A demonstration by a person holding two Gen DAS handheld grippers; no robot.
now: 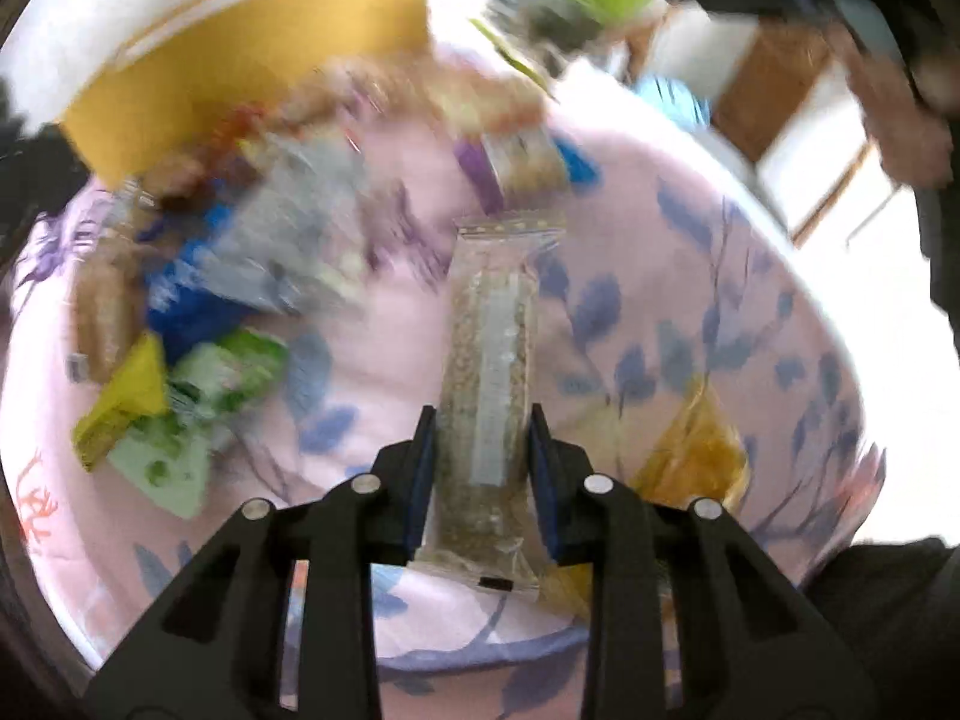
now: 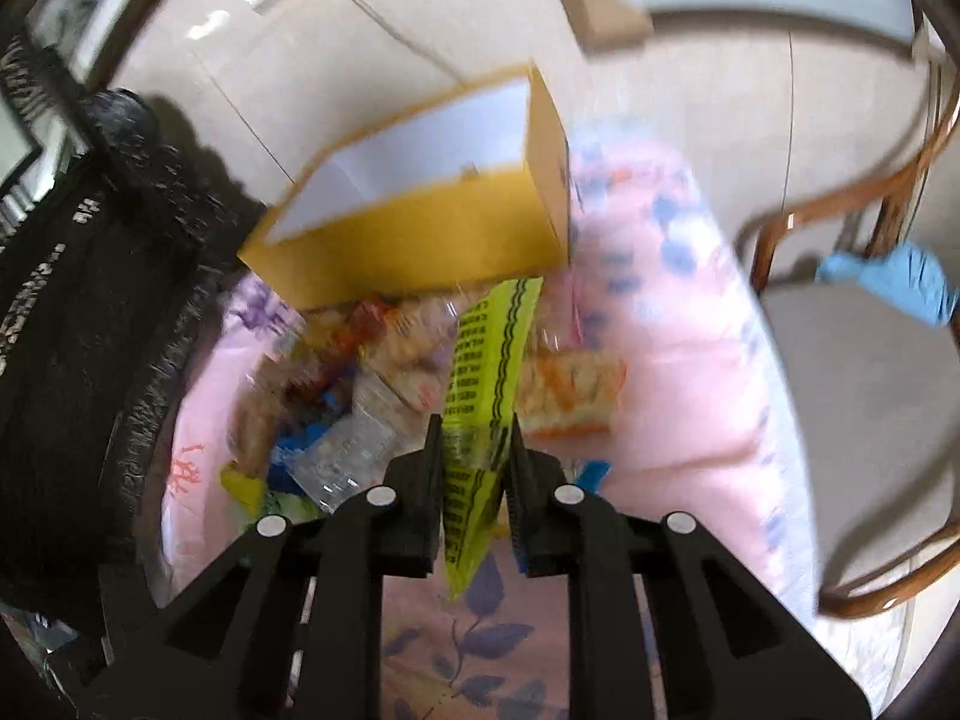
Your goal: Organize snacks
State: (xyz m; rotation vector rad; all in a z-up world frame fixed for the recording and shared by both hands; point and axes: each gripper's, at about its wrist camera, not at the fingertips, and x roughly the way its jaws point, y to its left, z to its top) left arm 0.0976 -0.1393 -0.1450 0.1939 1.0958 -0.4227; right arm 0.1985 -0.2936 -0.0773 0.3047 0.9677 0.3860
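**Left wrist and right wrist views: each gripper clamps a snack packet over the pink floral cloth**

Left wrist view shows the left gripper closed on a clear-wrapped grain bar, its blue-padded fingers pressing both long sides of the wrapper near the lower half. The bar runs straight away from the camera, its far sealed end pointing toward the snack pile. That pile lies to the left on the pink floral cloth, blurred: blue, silver, green and yellow packets overlap one another. A loose orange packet lies on the cloth just right of the gripper. At the upper left stands the yellow cardboard box, touching the far edge of the pile.

Right wrist view shows the right gripper pinching a yellow-green packet printed with rows of black text. The packet sits edge-on between the fingers, extending beyond the fingertips toward the box and hanging below them at the near end. Behind it, the open box rests at the far end of the cloth, white inside. The pile spreads between box and gripper, and an orange-and-white packet lies just right of the held one. A wooden chair stands off to the right, with a blue item on its seat.
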